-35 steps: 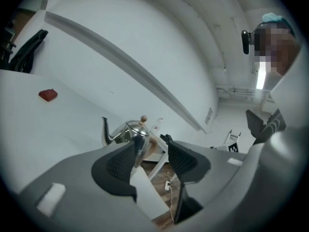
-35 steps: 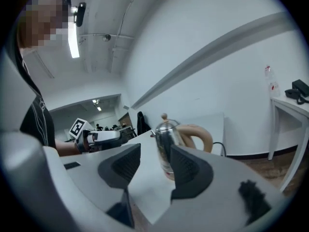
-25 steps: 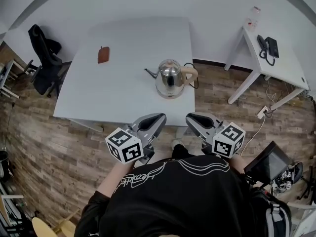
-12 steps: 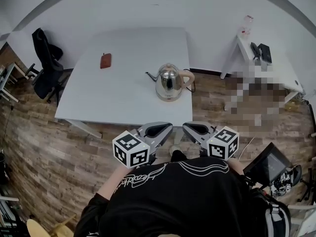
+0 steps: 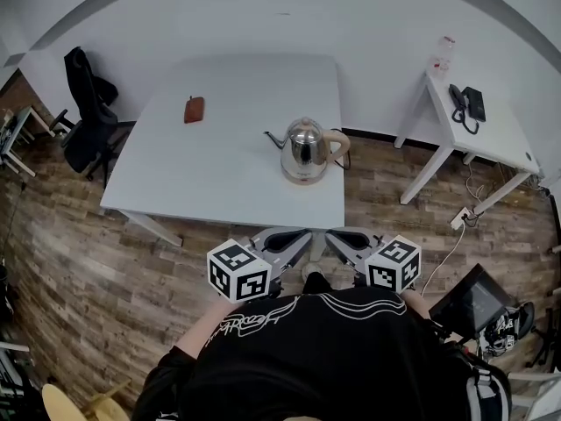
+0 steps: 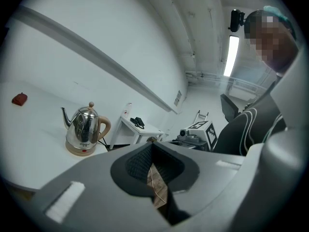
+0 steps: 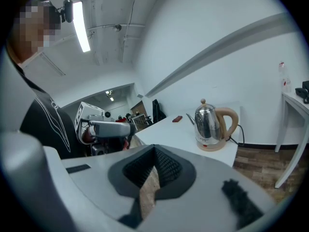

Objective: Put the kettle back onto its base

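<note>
A shiny steel kettle [image 5: 304,145] with a tan handle stands upright on its round tan base [image 5: 306,177], near the right front corner of the white table [image 5: 219,174]. In the left gripper view the kettle [image 6: 86,126] is far ahead on the left. The right gripper view has the kettle [image 7: 207,122] ahead on the right. My left gripper [image 5: 294,236] and right gripper [image 5: 338,238] are side by side off the table's near edge, close to my body. Both are shut with nothing between the jaws, as the left gripper [image 6: 152,145] and right gripper [image 7: 155,152] show close up.
A small red-brown object [image 5: 194,110] lies at the table's far left. A black chair [image 5: 88,112] stands left of the table. A small white side desk [image 5: 469,117] with a black phone is on the right. A black cord runs from the kettle's base off the table's right edge.
Both grippers have drawn back from the table's near edge toward my body and come closer together. The kettle has stayed on its base.
</note>
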Demonstrator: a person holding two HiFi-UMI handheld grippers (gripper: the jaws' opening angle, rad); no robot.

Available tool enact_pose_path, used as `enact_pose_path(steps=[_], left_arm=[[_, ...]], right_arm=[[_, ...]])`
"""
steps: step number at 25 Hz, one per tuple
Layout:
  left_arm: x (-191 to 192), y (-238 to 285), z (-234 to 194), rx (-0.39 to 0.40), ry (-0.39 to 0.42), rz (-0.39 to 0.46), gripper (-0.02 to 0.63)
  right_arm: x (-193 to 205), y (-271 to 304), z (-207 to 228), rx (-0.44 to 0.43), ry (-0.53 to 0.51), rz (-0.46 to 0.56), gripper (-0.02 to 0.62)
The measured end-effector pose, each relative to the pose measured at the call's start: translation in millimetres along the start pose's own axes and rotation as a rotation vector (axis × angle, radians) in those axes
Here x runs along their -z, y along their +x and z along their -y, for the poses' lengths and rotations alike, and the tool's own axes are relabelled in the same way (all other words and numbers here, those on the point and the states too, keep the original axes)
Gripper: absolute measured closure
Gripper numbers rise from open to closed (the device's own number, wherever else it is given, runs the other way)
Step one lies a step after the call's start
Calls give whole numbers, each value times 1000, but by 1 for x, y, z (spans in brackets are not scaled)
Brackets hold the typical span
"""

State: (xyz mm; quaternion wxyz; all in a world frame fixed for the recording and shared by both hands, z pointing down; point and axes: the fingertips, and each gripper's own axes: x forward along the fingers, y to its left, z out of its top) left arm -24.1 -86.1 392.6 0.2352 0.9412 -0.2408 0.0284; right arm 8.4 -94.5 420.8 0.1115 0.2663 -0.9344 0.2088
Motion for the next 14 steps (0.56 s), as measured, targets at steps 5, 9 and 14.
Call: enact_pose_path(steps=[5, 9, 14], left_arm=[[2, 0, -2, -3, -12, -3, 600], [4, 1, -3, -4, -14, -3, 600], [5, 1, -7, -14, -13, -11, 600]], right_arm=[[2, 2, 0, -4, 13, 0, 589], [5, 3, 2, -3, 22, -6, 589], [5, 7, 4, -2, 25, -9, 589]])
